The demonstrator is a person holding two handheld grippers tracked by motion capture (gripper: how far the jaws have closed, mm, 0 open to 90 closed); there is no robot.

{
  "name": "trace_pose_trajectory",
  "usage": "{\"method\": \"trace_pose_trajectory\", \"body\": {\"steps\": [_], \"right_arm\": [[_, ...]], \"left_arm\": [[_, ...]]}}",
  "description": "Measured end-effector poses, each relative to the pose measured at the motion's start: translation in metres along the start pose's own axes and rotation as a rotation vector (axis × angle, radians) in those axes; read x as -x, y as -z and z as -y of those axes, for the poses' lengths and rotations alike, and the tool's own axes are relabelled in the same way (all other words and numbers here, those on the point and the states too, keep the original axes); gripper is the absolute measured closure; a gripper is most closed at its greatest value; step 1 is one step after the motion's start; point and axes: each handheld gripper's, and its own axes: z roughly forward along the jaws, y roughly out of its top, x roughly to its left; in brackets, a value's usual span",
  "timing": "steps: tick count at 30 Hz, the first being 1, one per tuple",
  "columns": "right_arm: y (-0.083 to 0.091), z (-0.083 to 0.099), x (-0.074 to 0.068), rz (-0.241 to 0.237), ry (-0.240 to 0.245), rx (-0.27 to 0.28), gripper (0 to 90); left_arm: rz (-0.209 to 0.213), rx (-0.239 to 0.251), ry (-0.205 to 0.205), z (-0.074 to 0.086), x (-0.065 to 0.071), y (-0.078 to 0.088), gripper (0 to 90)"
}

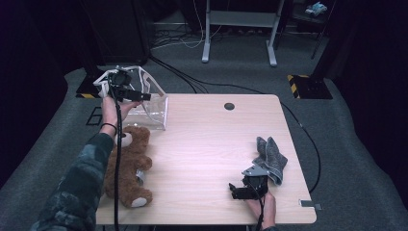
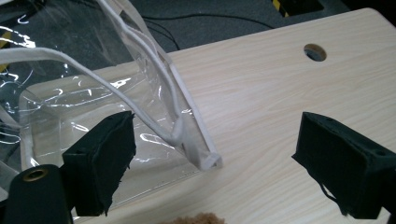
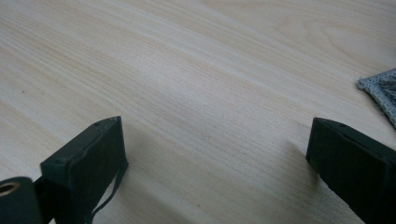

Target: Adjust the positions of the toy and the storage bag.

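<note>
A: Clear plastic, trimmed in white: that is the bag (image 1: 146, 108) at about ten o'clock on the pale wooden table (image 1: 211, 144) in the high view. The left gripper (image 1: 144, 96) hangs over the bag's open top, held up by the person's left hand (image 1: 113, 111).

B: And the brown thing below it?

A: A teddy bear (image 1: 129, 166), lying along the table's edge at about eight o'clock, just under the left forearm. At four o'clock a grey cloth (image 1: 270, 156) lies crumpled, and the right gripper (image 1: 236, 190) sits just beside it, near the front edge, its jaws pointing toward nine o'clock.

B: What does the left gripper view give?

A: The left gripper (image 2: 212, 161) with its two black jaws standing wide apart, nothing pressed between them. The clear bag (image 2: 93, 116) lies from nine to eleven o'clock, its white straps looping up over it and one white-edged corner reaching in between the jaws, though neither pad touches it. A tuft of the teddy bear (image 2: 198, 218) peeps in at six o'clock. A round hole (image 2: 314, 52) in the table (image 2: 261, 93) sits at one o'clock.

B: And the right gripper view?

A: The right gripper (image 3: 215, 154), likewise spread wide, with bare wood grain of the table (image 3: 201, 84) between the jaws. A corner of the grey cloth (image 3: 380, 91) shows at three o'clock, apart from the jaws.
</note>
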Motion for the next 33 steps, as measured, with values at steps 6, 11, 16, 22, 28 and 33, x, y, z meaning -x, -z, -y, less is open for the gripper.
{"method": "trace_pose_trajectory", "body": {"steps": [6,11,16,22,28,33], "right_arm": [[0.000,0.000,0.000,0.000,-0.001,0.000,3.9],[0.000,0.000,0.000,0.000,0.000,0.000,4.0],[0.000,0.000,0.000,0.000,0.001,0.001,4.1],[0.000,0.000,0.000,0.003,0.001,0.001,4.3],[0.000,0.000,0.000,0.004,0.001,0.002,4.3],[0.000,0.000,0.000,0.004,0.001,0.002,4.4]], "left_arm": [[-0.046,-0.031,-0.015,-0.002,-0.005,-0.020,22.9],[-0.095,-0.035,-0.037,-0.005,-0.003,-0.029,40.1],[-0.113,-0.100,-0.030,-0.001,-0.006,-0.041,55.4],[-0.086,-0.085,-0.019,0.003,-0.009,-0.043,72.9],[-0.053,-0.062,-0.007,0.005,-0.012,-0.044,79.3],[-0.049,-0.052,-0.018,0.005,-0.009,-0.045,80.2]]}}
